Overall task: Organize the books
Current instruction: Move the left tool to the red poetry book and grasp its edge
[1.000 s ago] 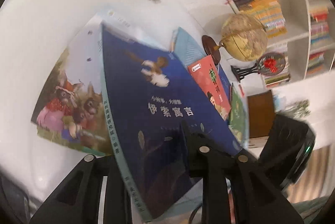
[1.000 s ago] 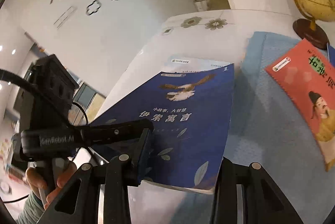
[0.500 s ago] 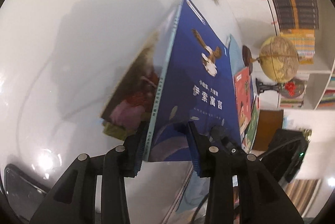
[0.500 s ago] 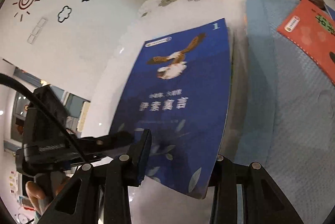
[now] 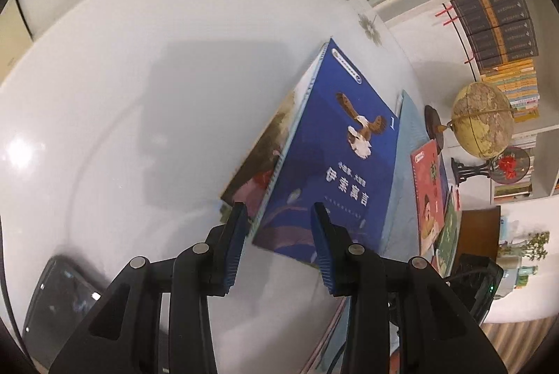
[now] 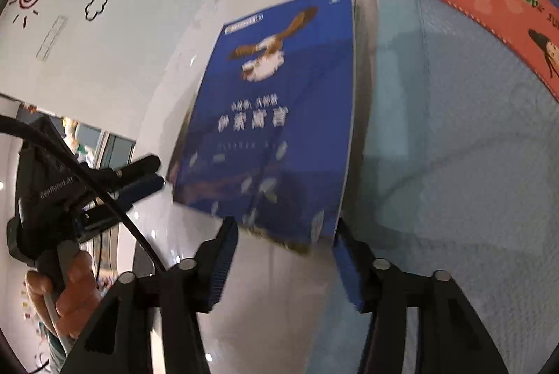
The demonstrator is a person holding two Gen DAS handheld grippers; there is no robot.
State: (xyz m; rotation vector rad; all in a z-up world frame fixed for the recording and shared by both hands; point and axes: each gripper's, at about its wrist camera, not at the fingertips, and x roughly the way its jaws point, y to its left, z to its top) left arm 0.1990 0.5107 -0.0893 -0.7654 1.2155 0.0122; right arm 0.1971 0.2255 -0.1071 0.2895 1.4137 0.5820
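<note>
We have the dark blue softcover book with the flying bird on its cover (image 5: 335, 164) lying on top of a picture book with a brownish illustrated cover (image 5: 260, 161), both on the glossy white bench (image 5: 139, 94), so the two make the start of one pile.

The left gripper (image 5: 277, 244) straddles the near left corner of the blue book; its jaws stand apart and press on nothing. The right gripper (image 6: 284, 255) has just been opening, and the book's near edge sits in the gap with the jaws clear on either side (a release, we judge, once the book lay flat).

Right of the jaws a pale blue cloth mat (image 6: 454, 129) carries a red-orange paperback (image 6: 499, 14), which we judge is waiting its turn.
</note>
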